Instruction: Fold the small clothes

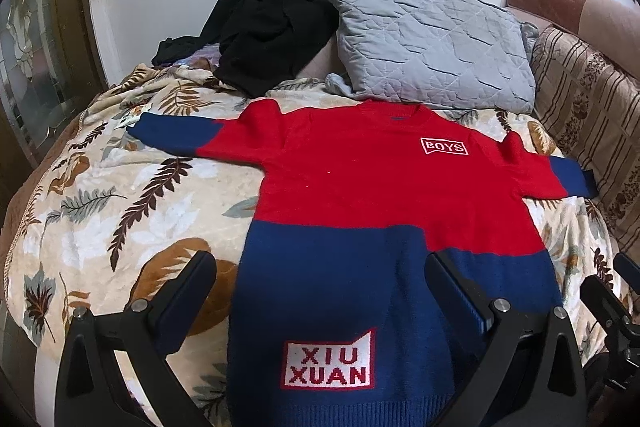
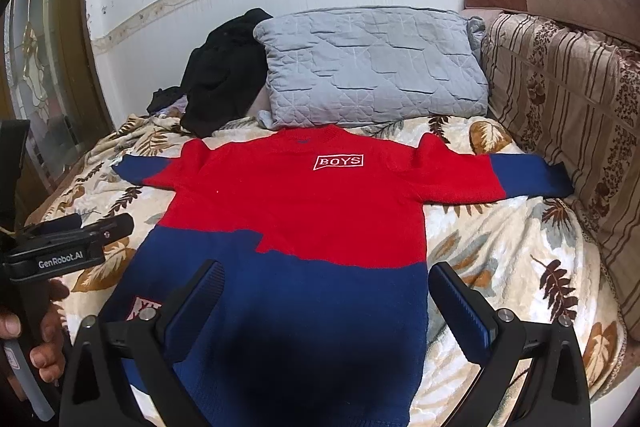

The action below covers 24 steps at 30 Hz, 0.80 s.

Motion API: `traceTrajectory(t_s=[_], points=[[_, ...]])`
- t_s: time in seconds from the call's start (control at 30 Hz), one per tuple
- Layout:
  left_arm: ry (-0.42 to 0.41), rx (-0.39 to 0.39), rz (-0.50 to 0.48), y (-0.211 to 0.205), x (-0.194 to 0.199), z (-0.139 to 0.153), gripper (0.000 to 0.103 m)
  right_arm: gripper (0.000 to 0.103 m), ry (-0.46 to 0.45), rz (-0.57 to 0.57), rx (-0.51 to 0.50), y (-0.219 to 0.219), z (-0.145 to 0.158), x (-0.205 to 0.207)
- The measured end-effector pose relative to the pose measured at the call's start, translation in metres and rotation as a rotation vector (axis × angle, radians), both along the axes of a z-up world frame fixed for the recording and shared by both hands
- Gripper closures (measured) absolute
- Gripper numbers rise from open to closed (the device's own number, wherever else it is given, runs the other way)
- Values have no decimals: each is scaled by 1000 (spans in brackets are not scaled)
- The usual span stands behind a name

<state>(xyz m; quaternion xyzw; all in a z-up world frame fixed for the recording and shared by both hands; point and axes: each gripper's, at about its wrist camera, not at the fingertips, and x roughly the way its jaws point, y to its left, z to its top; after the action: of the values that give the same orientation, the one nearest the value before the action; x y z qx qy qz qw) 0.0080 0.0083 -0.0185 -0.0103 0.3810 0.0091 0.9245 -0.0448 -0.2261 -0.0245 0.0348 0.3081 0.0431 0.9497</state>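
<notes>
Left wrist view is showing the sweater point(image 1: 360, 207) lying flat, face up, on the leaf-print blanket point(image 1: 100, 187), sleeves spread, ready for folding, I'd say. The left gripper point(image 1: 320, 291) is hovering wide over its blue hem, holding nothing; the right gripper point(image 2: 324, 291) likewise. The hem's bottom edge is getting cut off.
</notes>
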Motion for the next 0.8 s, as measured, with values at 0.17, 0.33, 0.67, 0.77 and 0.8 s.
traceTrajectory(t_s=[0.17, 0.33, 0.67, 0.77, 0.8], points=[[0, -4, -13, -2, 0, 2, 0, 0, 13, 2, -11, 5, 0, 2], [1, -10, -16, -3, -1, 2, 0, 0, 10, 7, -12, 8, 2, 2], [4, -8, -23, -6, -2, 2, 0, 0, 16, 14, -13, 10, 1, 3], [4, -6, -28, -8, -3, 2, 0, 0, 16, 17, -12, 11, 1, 2], [4, -6, -28, -8, -3, 2, 0, 0, 16, 18, -12, 11, 2, 2]])
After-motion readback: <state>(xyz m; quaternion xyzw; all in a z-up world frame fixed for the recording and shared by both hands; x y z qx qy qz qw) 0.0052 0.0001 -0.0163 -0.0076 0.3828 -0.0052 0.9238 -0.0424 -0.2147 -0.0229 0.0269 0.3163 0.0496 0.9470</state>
